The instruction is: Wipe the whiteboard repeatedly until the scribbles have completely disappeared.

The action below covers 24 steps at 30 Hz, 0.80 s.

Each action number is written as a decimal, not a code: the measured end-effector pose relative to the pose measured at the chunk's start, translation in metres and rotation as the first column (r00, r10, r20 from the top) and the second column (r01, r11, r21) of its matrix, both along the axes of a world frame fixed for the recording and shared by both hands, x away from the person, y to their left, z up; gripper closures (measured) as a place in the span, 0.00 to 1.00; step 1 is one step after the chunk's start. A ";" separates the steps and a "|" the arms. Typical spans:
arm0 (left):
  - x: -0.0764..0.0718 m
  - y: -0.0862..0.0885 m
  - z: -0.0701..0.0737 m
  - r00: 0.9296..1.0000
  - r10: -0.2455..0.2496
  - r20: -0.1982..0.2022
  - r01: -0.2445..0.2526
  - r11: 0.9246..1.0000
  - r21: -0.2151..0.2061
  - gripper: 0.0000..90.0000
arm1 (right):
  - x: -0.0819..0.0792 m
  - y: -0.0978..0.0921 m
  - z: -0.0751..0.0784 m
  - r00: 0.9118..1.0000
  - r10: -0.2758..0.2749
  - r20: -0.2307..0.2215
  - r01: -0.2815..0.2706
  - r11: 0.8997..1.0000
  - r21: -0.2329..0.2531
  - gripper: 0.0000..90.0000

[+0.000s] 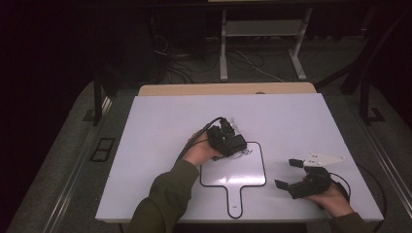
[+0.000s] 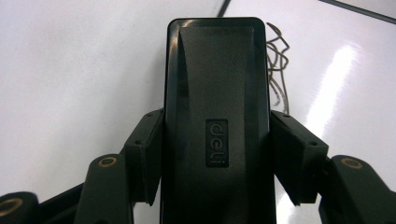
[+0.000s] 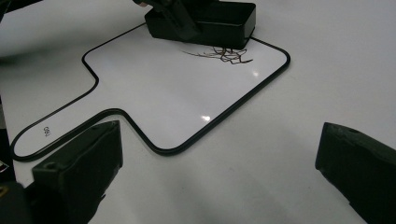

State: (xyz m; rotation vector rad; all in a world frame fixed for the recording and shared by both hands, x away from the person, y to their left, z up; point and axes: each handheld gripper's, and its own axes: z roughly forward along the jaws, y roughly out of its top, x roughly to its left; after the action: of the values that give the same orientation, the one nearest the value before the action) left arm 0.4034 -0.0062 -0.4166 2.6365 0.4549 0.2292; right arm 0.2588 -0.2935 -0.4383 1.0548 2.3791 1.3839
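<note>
Eraser (image 2: 217, 126), black, sits clamped in your left tool (image 1: 227, 141) on the paddle-shaped whiteboard's (image 3: 187, 98) far edge beside scribbles (image 3: 224, 53), while your right tool (image 1: 294, 174) gapes wide, empty, near right.

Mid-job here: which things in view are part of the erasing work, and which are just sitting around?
In the job:
- black Deli eraser, clamped in the left gripper
- paddle-shaped whiteboard
- scribble marks beside the eraser

Lying about:
- right gripper, open and idle off the board
- desk frame and floor cables behind
</note>
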 end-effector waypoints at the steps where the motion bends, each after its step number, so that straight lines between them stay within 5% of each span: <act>1: 0.000 -0.001 0.000 1.000 0.010 -0.006 -0.010 1.000 0.002 0.43 | 0.000 0.000 0.000 1.000 0.000 0.000 0.000 1.000 -0.001 0.00; 6: 0.005 -0.004 0.000 0.999 0.033 -0.011 -0.033 0.999 -0.008 0.43 | 0.000 0.000 0.000 1.000 0.001 0.001 -0.001 1.000 -0.002 0.00; 21: -0.017 -0.019 0.001 0.997 -0.076 -0.017 0.076 0.997 0.001 0.43 | 0.000 0.001 0.000 1.000 0.001 0.002 -0.001 1.000 -0.004 0.00; 24: -0.013 -0.019 -0.001 0.999 -0.040 -0.025 0.039 0.999 -0.026 0.43 | 0.000 0.000 0.000 1.000 0.000 0.001 0.000 1.000 -0.002 0.00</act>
State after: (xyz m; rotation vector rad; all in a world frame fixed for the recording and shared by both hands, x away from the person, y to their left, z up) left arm 0.3907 -0.0253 -0.4176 2.6240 0.4108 0.1763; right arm 0.2587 -0.2933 -0.4384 1.0531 2.3789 1.3815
